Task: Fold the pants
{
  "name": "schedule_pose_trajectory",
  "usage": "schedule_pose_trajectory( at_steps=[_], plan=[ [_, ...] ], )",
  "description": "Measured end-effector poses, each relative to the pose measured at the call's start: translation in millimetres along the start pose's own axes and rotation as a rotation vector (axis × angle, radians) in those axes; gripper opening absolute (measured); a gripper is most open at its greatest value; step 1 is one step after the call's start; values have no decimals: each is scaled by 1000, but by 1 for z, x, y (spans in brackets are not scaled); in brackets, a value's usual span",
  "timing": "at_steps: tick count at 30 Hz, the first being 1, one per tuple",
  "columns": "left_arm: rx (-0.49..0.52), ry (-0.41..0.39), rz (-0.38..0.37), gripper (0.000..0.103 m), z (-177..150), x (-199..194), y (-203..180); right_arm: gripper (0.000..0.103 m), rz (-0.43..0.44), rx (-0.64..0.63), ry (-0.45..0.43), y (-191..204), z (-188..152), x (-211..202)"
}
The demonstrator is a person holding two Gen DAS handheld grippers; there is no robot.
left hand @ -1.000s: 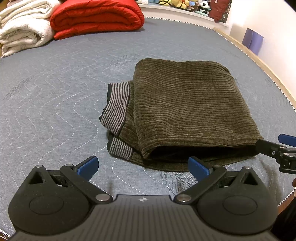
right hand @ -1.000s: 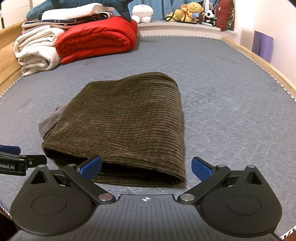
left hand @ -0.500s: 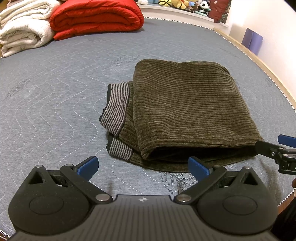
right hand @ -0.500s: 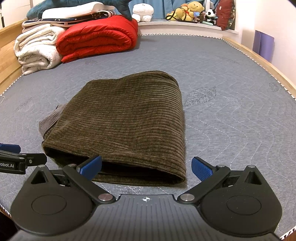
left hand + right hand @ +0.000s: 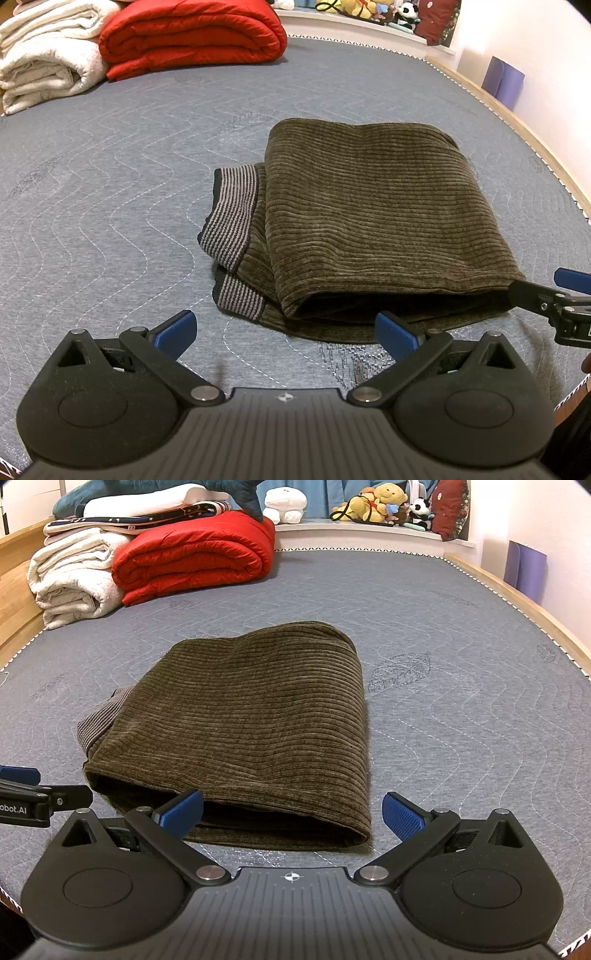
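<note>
The olive corduroy pants [image 5: 369, 221] lie folded into a thick rectangle on the grey quilted mattress [image 5: 110, 184]. Their striped grey waistband [image 5: 231, 225] sticks out at the left side. They also show in the right wrist view [image 5: 251, 731]. My left gripper [image 5: 284, 332] is open and empty, just in front of the near edge of the pants. My right gripper [image 5: 291, 812] is open and empty at the same near edge, further right. Each gripper shows at the edge of the other's view, the right one [image 5: 554, 299] and the left one [image 5: 37, 797].
A folded red quilt [image 5: 192, 559] and rolled white towels [image 5: 74, 579] lie at the far left of the bed. Stuffed toys [image 5: 369, 506] sit on the far ledge. A wooden bed rim [image 5: 517, 594] runs along the right, with a purple item [image 5: 526, 568] against the wall.
Both grippers have drawn back slightly from the pants. The pants have not moved and both grippers stay open.
</note>
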State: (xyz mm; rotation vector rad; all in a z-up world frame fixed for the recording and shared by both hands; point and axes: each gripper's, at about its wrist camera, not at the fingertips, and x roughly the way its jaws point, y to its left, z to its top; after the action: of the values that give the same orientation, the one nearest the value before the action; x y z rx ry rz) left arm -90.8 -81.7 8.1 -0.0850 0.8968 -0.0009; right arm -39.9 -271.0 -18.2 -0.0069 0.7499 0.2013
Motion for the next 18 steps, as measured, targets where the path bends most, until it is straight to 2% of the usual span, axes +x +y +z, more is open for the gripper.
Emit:
schedule_pose_trajectory(
  at_steps=[18],
  plan=[
    [7, -8, -1, 103, -1, -1, -1, 102, 0, 3, 2, -1, 0, 0]
  ],
)
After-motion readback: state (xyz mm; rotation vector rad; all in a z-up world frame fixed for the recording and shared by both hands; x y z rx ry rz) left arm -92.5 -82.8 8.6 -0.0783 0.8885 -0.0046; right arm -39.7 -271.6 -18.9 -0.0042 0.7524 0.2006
